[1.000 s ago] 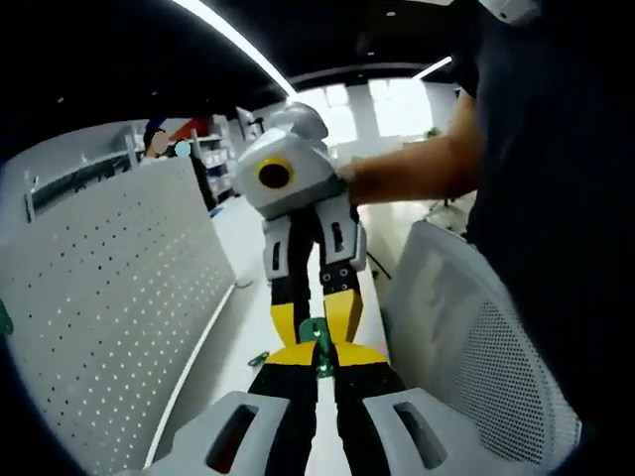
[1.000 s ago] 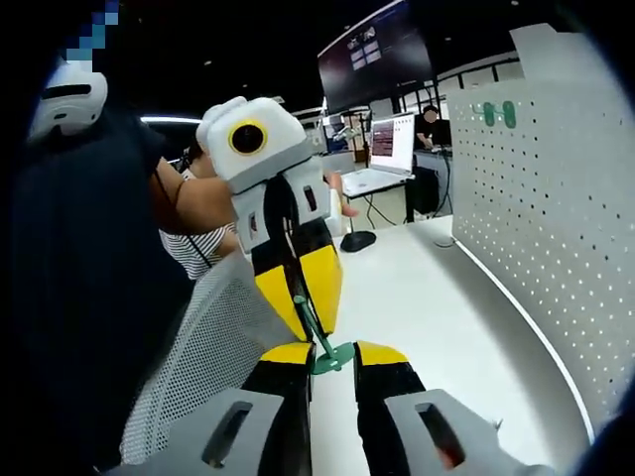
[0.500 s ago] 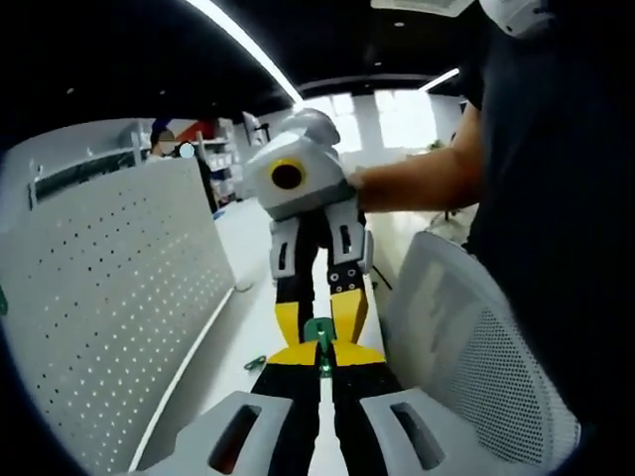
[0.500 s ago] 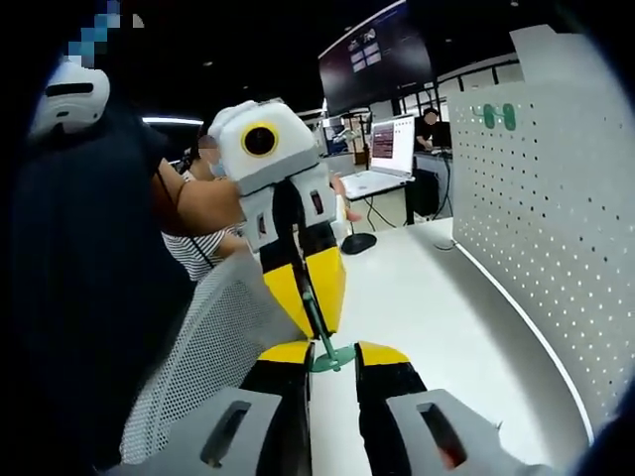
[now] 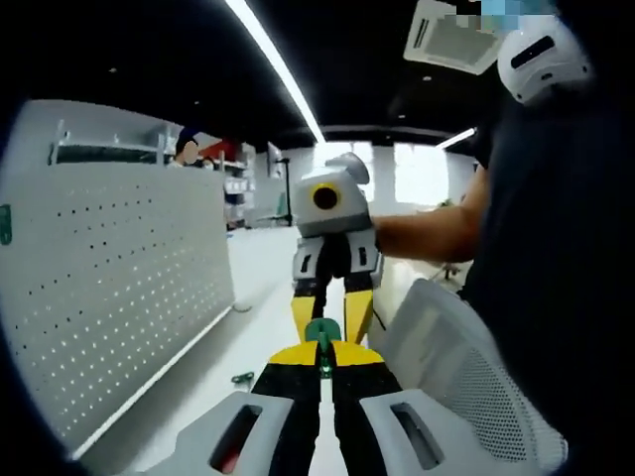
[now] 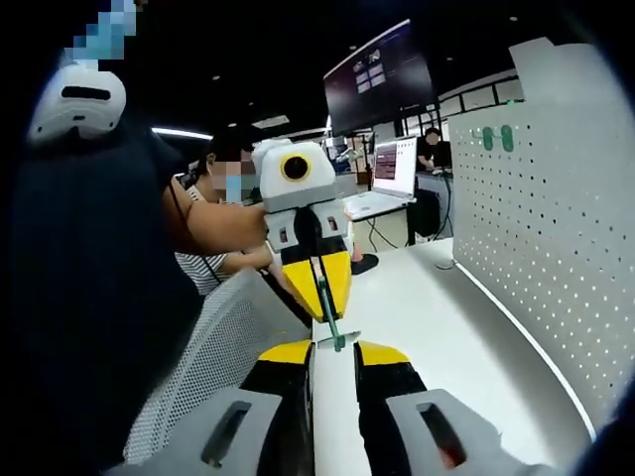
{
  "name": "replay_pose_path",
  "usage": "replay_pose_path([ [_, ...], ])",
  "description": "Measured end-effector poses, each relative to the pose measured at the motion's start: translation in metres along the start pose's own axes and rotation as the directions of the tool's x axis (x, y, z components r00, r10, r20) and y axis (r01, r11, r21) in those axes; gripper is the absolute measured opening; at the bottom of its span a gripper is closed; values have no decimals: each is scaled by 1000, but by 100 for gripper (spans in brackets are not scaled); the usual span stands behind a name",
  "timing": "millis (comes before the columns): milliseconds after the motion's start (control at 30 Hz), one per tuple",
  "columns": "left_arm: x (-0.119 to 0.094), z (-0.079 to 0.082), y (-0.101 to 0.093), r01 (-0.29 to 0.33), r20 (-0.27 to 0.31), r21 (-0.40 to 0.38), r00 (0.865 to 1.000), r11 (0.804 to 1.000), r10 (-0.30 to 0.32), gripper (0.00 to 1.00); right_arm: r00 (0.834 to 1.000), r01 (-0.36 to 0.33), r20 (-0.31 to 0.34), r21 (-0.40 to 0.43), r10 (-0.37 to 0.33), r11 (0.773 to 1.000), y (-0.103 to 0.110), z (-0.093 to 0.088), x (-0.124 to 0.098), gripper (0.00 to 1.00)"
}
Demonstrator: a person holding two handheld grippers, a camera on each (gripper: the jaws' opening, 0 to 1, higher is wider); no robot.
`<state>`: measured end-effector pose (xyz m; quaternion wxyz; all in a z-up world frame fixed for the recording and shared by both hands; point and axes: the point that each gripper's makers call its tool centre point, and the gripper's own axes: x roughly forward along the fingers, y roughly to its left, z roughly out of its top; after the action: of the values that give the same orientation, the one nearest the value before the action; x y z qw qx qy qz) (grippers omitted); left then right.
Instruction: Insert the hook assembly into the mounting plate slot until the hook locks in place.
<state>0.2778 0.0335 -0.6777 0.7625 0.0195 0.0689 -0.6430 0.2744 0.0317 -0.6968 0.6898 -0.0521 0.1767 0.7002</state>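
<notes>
Holding the green hook assembly (image 5: pixel 319 337) in mid-air above the white table (image 6: pixel 417 307), left gripper (image 5: pixel 319 359) and right gripper (image 6: pixel 332 349) each pinching an end for steadiness, pegboard (image 5: pixel 119 288) standing near, not yet reached.

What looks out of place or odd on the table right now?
A small green piece lies loose on the white table below the pegboard, apart from the green hook part pinched between the left claw and right claw.
</notes>
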Motion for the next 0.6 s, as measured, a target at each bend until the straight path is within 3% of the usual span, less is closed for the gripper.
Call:
replay_pose_path([
  [167,-7,8,-1,21,70,-50,997,999,-18,2,995,-36,91,20,34,999,5,20,-5,19],
  [433,-8,18,-5,53,139,-62,989,997,-44,2,989,-73,132,37,68,997,10,28,-3,18],
  [600,-8,19,-7,65,151,-60,987,996,-55,2,984,-93,158,50,84,994,14,32,-2,16],
])
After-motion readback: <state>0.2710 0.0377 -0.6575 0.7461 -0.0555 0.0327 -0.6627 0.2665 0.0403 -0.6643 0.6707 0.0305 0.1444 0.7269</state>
